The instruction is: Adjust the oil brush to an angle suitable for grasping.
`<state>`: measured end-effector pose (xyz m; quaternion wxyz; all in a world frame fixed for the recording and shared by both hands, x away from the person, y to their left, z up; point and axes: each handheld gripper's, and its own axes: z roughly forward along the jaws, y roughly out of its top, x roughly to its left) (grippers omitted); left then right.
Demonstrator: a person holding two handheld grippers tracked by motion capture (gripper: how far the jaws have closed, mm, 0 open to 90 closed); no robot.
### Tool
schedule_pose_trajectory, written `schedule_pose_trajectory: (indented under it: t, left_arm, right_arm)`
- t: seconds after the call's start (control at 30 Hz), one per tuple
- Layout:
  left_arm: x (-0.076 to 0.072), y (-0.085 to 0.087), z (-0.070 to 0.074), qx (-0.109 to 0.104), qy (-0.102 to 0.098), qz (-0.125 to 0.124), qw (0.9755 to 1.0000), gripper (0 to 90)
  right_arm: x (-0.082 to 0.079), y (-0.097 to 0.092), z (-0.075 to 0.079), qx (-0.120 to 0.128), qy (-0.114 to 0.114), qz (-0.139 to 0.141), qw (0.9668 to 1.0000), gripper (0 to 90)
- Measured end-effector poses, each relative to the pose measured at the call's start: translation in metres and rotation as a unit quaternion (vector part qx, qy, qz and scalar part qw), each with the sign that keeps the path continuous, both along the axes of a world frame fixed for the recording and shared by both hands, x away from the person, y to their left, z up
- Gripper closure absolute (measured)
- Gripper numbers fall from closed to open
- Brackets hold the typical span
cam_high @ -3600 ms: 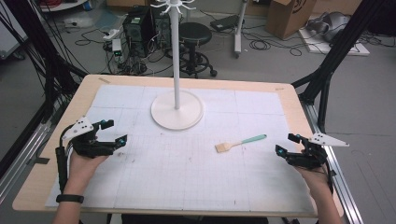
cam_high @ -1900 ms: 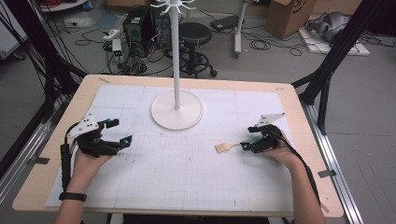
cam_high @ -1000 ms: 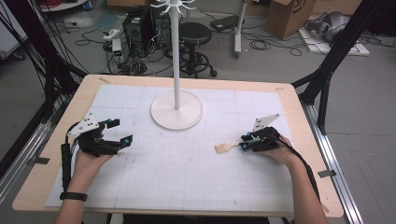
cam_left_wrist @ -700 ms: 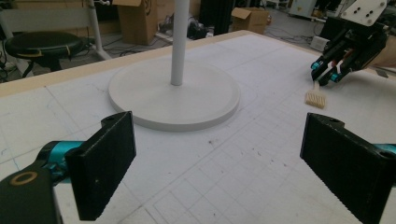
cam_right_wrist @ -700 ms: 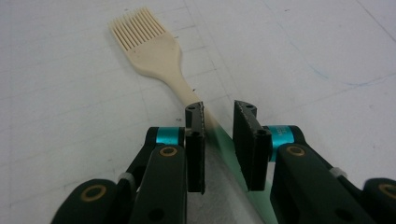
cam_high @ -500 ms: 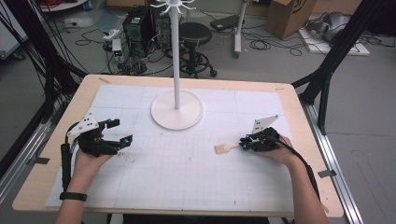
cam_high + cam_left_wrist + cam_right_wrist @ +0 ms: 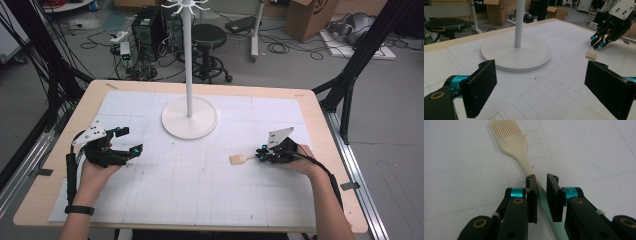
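Open hand-held gripper (image 7: 541, 90) faces white stand base (image 7: 516, 52).

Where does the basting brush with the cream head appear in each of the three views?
High view: the brush lies right of centre on the mat, beside the right hand-held gripper.
Left gripper view: its head is at the far right, below that gripper.
Right gripper view: it runs from top centre down between the jaws.
Shared landmark: the white stand base, in the high and left gripper views.

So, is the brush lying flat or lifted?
Flat: the brush lies along the table, its handle between the right gripper jaws.
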<state>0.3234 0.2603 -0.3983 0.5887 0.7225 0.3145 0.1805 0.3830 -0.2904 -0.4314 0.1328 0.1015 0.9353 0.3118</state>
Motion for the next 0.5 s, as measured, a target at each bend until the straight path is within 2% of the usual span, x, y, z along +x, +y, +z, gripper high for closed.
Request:
schedule_pose_trajectory:
  t: [0.13, 0.4, 0.5]
  left_arm:
    - [0.0001, 0.0022, 0.0003, -0.001, 0.001, 0.002, 1.0, 11.3]
    - [-0.0014, 0.0023, 0.0013, -0.002, 0.0, 0.002, 1.0, 11.5]
    - [-0.0011, 0.0017, 0.001, 0.0, 0.0, 0.001, 1.0, 11.5]
  right_arm:
    - [-0.0015, 0.0022, 0.0017, 0.0, 0.008, 0.0, 1.0, 82.9]
    - [0.0023, 0.0015, 0.0023, 0.027, 0.055, -0.029, 0.9977, 83.2]
    - [0.0021, 0.0033, 0.0001, 0.022, 0.052, -0.025, 0.9981, 81.9]
